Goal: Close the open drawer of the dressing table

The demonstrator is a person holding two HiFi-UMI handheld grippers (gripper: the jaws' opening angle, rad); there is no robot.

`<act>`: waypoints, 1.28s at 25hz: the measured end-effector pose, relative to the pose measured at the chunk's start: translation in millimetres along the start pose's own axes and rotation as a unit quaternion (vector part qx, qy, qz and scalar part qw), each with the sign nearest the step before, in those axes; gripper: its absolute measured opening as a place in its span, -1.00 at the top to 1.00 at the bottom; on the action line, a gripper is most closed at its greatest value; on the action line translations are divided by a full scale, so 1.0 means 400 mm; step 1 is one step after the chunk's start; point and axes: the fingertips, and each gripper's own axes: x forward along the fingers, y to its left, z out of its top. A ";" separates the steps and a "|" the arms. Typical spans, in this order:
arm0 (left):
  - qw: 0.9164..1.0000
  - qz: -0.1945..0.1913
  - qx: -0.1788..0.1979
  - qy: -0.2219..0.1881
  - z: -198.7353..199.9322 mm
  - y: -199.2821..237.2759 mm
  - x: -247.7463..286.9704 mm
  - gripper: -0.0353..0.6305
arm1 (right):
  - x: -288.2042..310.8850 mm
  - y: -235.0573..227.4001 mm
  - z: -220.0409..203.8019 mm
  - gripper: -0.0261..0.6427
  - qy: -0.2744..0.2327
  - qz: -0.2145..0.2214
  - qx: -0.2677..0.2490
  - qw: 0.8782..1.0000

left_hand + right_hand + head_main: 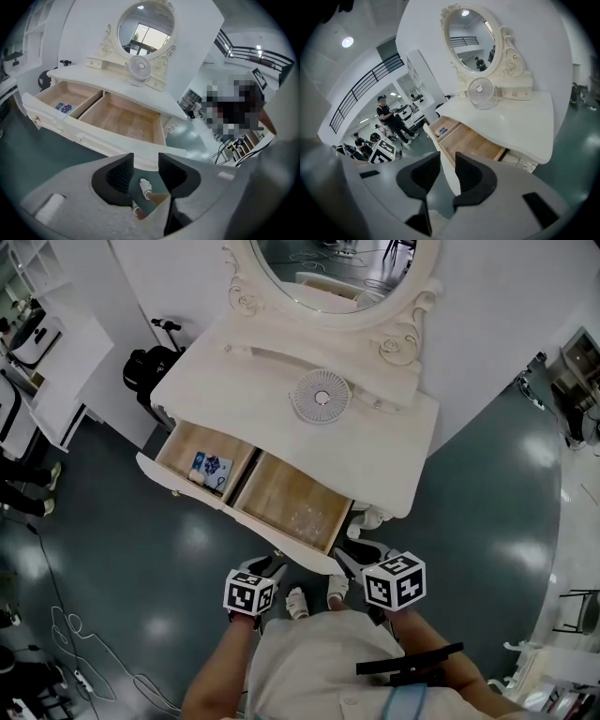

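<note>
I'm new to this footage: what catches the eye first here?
The white dressing table has its wide drawer pulled open, a blue packet in the left compartment. A round fan sits on top below the oval mirror. The left gripper and right gripper are near the drawer front, fingers apart.

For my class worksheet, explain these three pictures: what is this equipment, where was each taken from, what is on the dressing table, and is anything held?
No robot: a person carries a hand-held gripper in each hand, each bearing a marker cube. One camera looks down from the person's head; the other two ride on the hand-held grippers, looking along their jaws. On the dressing table stand a fan and an oval mirror. Its drawer is open, with a blue packet in the left compartment. The left hand-held gripper is open and empty. The right hand-held gripper is open; the drawer front shows its end in the gap, unpinched.
</note>
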 end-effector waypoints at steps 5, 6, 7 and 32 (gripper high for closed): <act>1.000 -0.005 0.007 0.019 -0.007 0.015 0.042 0.44 | 0.008 -0.011 0.003 0.61 0.005 -0.004 0.003 1.000; 1.000 -0.004 0.008 0.024 -0.009 0.019 0.050 0.44 | 0.009 -0.013 0.003 0.61 0.005 -0.005 0.003 1.000; 0.999 -0.003 0.010 0.031 -0.012 0.025 0.058 0.44 | 0.009 -0.014 0.004 0.61 0.006 -0.006 0.004 1.000; 0.984 0.038 0.052 0.164 -0.120 0.134 0.204 0.44 | 0.027 -0.055 -0.014 0.60 0.026 -0.020 0.026 0.999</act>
